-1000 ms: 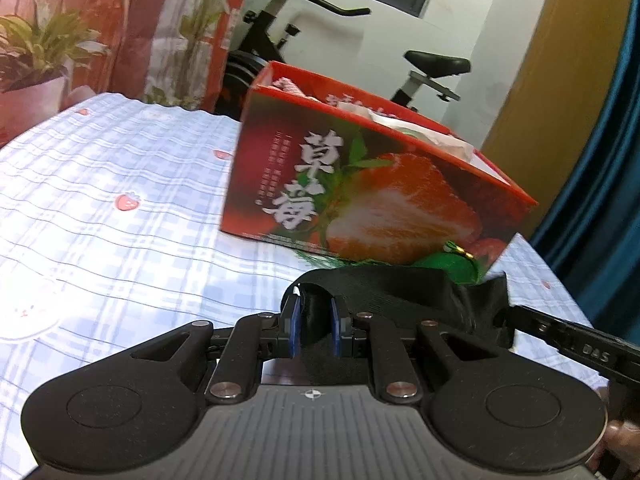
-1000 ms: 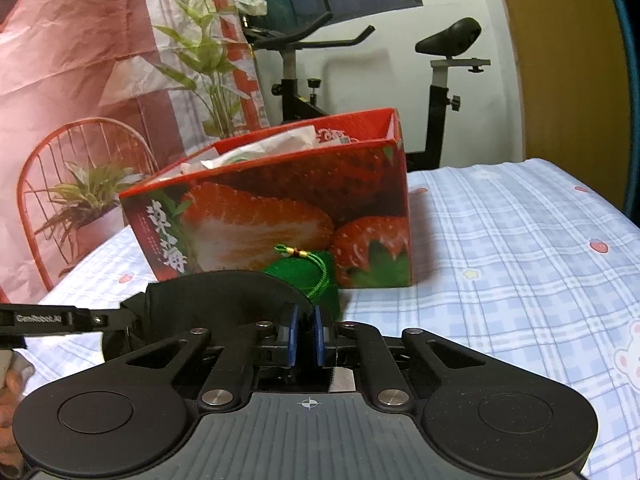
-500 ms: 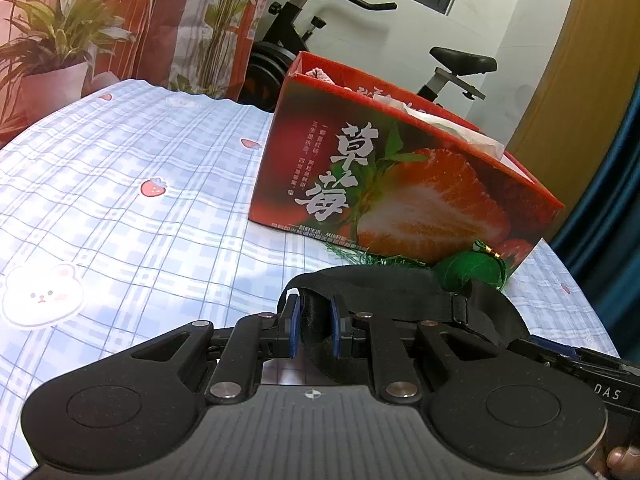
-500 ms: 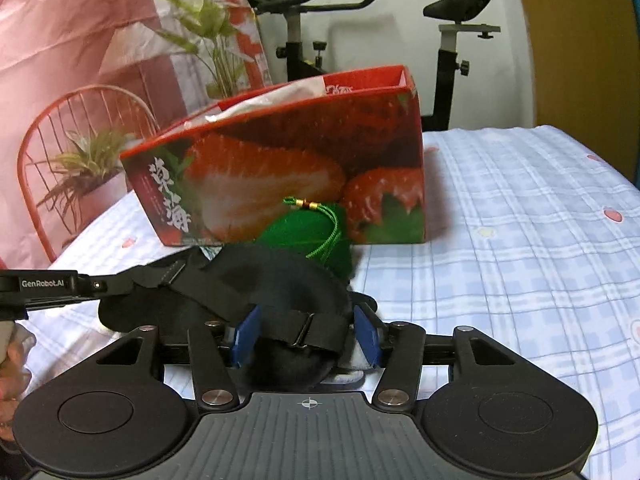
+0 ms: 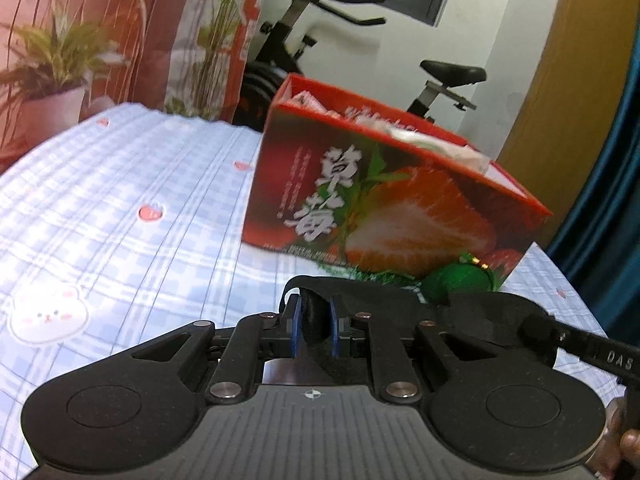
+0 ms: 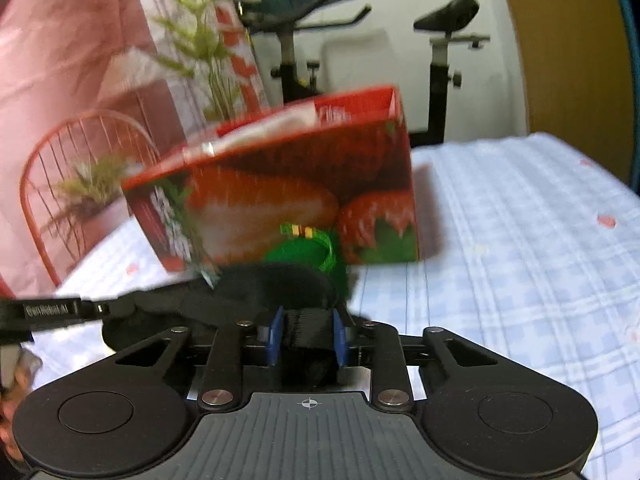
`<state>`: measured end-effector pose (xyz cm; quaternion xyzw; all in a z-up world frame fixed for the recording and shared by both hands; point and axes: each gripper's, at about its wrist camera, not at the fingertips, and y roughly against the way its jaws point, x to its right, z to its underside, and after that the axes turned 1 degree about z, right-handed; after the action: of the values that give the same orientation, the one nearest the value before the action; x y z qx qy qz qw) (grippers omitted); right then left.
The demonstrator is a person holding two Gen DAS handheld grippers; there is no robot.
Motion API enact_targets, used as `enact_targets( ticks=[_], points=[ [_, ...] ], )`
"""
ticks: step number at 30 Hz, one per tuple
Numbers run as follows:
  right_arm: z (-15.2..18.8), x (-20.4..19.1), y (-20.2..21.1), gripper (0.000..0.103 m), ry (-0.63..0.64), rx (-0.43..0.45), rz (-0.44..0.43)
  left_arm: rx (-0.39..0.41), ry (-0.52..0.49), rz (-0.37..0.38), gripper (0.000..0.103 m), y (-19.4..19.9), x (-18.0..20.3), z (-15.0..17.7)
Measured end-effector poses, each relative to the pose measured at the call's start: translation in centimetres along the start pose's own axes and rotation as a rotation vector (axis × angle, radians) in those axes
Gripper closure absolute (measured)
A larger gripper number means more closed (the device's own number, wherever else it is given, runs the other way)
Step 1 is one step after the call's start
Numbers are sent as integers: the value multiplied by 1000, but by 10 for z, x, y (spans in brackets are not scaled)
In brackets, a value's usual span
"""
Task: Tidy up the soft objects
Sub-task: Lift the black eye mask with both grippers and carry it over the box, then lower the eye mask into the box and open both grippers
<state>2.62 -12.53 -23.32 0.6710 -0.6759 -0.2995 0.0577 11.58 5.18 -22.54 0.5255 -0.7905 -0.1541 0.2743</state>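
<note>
- Left wrist view, surface and room: a tablecloth (image 5: 120, 216) in pale blue check with strawberry and bear prints covers the work surface; a red strawberry-print box (image 5: 384, 208) stands open-topped near its middle, with white wrapped items showing above the rim
- Behind the surface: an exercise bike (image 5: 320, 32), a potted plant (image 5: 52, 76) and a red wire chair
- Left wrist view, fingers: the left gripper (image 5: 313, 330) has its blue pads close together, clamped on a fold of the black eye mask (image 5: 384, 300), which lies just in front of the box
- A green pouch (image 5: 460, 280) with a beaded cord lies against the box's lower right corner, touching the mask's far edge
- Left wrist view, limits: the other tool's finger enters from the right edge and meets the mask's right end; the contact point is dark and hard to resolve
- Right wrist view, surface and room: the same checked cloth and box; this frame is motion-blurred
- Right wrist view, fingers: the right gripper (image 6: 307, 338) has just been closing, and its pads now press on the mask's black strap (image 6: 306, 330)
- Right wrist view, limits: the pouch is half hidden behind the mask; a hand at the left edge is cut off
</note>
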Motion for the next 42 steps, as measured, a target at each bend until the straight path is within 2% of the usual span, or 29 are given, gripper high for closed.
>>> enact_targets(
  ticks=[4, 11, 14, 18, 27, 33, 39, 42],
  points=[
    [-6, -4, 8, 87, 10, 45, -10, 16, -25, 17, 89, 4, 6, -1],
    [-7, -6, 7, 87, 15, 33, -26, 6, -12, 24, 89, 2, 6, 1],
    [-6, -7, 8, 93, 16, 36, -24, 16, -18, 17, 92, 5, 7, -2],
    [-12, -7, 13, 93, 19, 59, -39, 55, -31, 27, 94, 14, 12, -15],
    [-52, -10, 30, 94, 47, 166, -63, 173, -32, 57, 94, 36, 21, -46],
    [-75, -12, 32, 94, 75, 203, -67, 218, -84, 50, 94, 39, 34, -65],
    [-115, -16, 25, 94, 83, 234, -92, 266, -89, 50, 94, 32, 37, -106],
    [-140, -19, 13, 94, 107, 239, -90, 287, -105, 19, 94, 18, 41, -133]
  ],
)
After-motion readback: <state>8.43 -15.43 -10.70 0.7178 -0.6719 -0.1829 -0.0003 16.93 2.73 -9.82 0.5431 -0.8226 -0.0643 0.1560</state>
